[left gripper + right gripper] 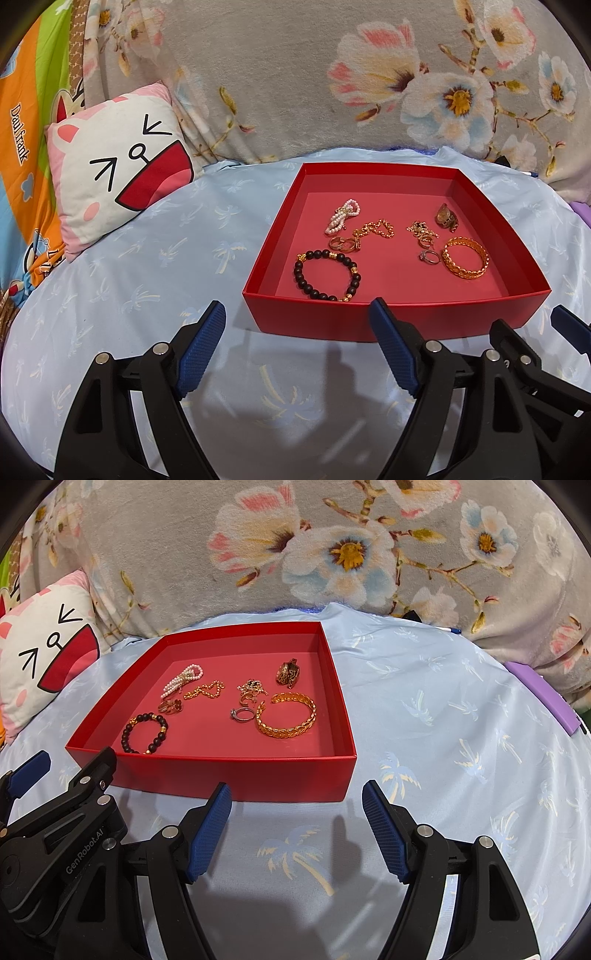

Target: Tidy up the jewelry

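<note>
Jewelry sits loose in the red box (397,325) on the bed: beaded bracelet (327,274) at seven o'clock, gold cuff (287,714) at four. Left claw (297,345) and right claw (296,821) both hang released, empty, short of the near wall. Risk: thin rings (242,714) could slip from wide pads, and the tangled chains (253,690) could snag. That tangle is hard to read.
</note>
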{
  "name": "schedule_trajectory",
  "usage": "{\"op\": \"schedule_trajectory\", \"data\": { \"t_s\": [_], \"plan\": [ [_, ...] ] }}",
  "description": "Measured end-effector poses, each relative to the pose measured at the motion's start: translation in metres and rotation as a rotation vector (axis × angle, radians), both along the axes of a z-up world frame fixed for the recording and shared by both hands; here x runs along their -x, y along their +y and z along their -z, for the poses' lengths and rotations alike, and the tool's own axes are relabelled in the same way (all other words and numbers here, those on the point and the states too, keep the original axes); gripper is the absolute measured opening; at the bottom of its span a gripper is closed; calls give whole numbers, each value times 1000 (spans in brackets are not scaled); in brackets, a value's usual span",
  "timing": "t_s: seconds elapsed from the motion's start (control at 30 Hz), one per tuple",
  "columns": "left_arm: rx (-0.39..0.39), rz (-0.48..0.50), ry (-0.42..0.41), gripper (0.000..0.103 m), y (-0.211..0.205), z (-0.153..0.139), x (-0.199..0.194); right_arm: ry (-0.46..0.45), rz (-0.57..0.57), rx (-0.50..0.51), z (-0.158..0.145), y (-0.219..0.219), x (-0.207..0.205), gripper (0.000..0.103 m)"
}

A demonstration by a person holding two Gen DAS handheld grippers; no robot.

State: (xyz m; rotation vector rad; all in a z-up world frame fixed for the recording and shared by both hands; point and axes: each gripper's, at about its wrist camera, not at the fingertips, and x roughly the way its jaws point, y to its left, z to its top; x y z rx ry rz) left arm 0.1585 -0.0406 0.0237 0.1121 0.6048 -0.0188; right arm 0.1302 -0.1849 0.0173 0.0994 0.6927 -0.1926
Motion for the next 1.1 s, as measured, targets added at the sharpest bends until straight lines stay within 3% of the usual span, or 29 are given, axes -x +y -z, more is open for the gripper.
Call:
{"op": "schedule_trajectory", "data": {
  "t_s": [1.1],
  "plan": [
    [0,-1,4,79,0,0,-1,0,-2,0,0,0,0,72]
  ]
}}
